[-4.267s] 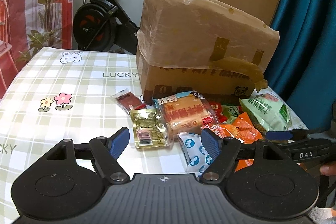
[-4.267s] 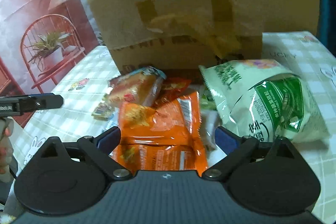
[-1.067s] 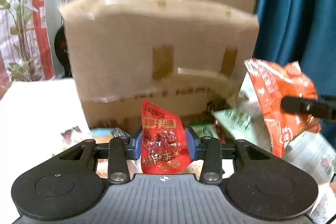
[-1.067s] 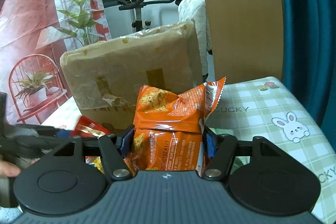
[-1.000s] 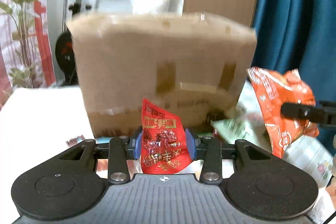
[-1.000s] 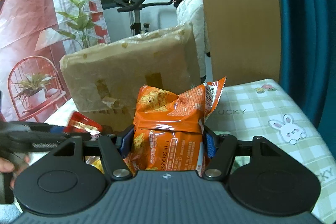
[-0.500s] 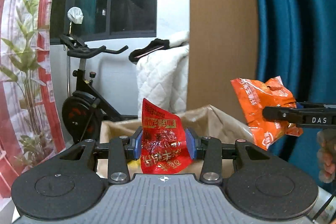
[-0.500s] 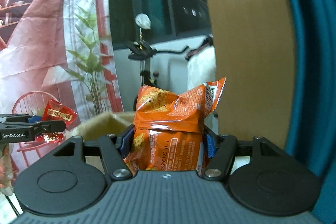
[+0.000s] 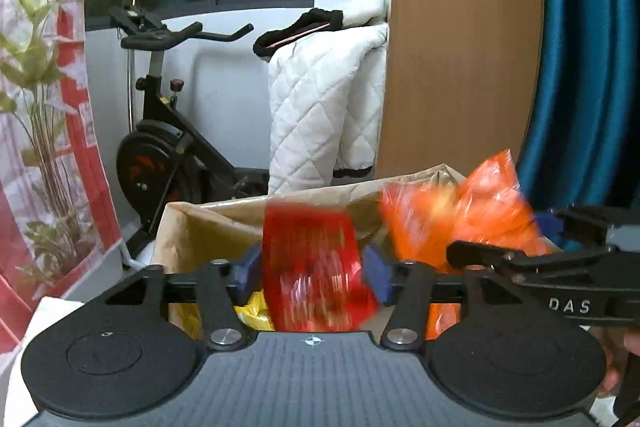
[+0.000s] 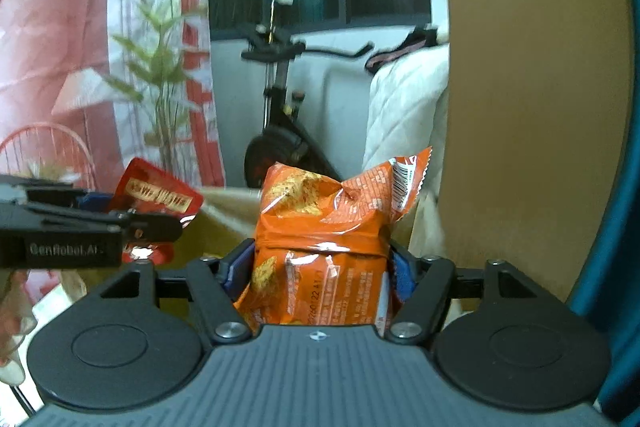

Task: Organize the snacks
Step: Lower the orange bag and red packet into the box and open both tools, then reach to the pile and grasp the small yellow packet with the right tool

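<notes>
Release over the box. The left gripper (image 9: 312, 273) stands above the open cardboard box (image 9: 208, 223), with the red snack packet (image 9: 316, 275) between its blue fingers (image 9: 378, 277); these have just been opening, gaps show on both sides of the packet, and the packet is blurred, so it appears to be slipping free rather than gripped. The right gripper (image 10: 318, 273) holds the orange snack bag (image 10: 324, 239) upright; its fingers (image 10: 236, 269) have also just been opening a little, yet both pads lie against the bag's sides, and whether they press firmly cannot be told. In the left wrist view the orange bag hangs over the box's right side, above the rim. A yellow packet (image 9: 256, 311) already lies inside.

To do the step well: keep each gripper over the box mouth, clear of the flaps, before the fingers part fully. Open wide enough that the crinkled film does not cling to a pad. Keep the two grippers apart, so that the snacks do not collide or catch on a flap and fall outside the box. The table is hidden here.
</notes>
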{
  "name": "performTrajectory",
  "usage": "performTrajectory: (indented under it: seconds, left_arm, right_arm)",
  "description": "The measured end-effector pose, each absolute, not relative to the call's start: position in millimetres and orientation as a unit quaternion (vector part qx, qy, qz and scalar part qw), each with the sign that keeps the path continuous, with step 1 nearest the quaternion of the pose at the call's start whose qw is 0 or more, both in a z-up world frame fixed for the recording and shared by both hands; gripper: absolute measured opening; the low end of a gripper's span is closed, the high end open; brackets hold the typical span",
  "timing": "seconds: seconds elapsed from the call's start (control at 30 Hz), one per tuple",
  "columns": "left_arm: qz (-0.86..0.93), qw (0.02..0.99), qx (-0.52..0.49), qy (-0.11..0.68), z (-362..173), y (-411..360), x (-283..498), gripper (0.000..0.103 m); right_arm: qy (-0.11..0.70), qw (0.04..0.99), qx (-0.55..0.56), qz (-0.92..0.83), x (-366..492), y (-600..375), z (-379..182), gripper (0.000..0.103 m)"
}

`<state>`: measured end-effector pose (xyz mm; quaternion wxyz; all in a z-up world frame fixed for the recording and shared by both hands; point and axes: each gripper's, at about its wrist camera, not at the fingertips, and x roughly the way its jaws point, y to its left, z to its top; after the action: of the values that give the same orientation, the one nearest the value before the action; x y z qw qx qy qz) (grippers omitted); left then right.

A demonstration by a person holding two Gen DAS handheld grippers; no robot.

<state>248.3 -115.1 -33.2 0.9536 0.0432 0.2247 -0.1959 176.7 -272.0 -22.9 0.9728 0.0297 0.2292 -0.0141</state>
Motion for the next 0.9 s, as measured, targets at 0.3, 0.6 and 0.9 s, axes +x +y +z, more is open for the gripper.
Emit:
performTrajectory:
  seconds: [0.3,0.6,0.9]
  left_arm:
    - [-0.186,0.956,0.027,0.226,-35,-71,218,0.072]
    - [-0.189,0.952,-0.012,0.239,-38,-10,156,0.071]
    - [-0.159,0.948,-0.002,0.276,-78,42,131,0.07]
  right_arm:
    - [0.223,0.973,0.065,-0.015,148,-279,-16,0.079]
    - [0.211,0.972,0.093,0.034,98,-246,-10,0.052]
    - [0.258,0.956,0.119,0.066,69,-207,-54,0.043]
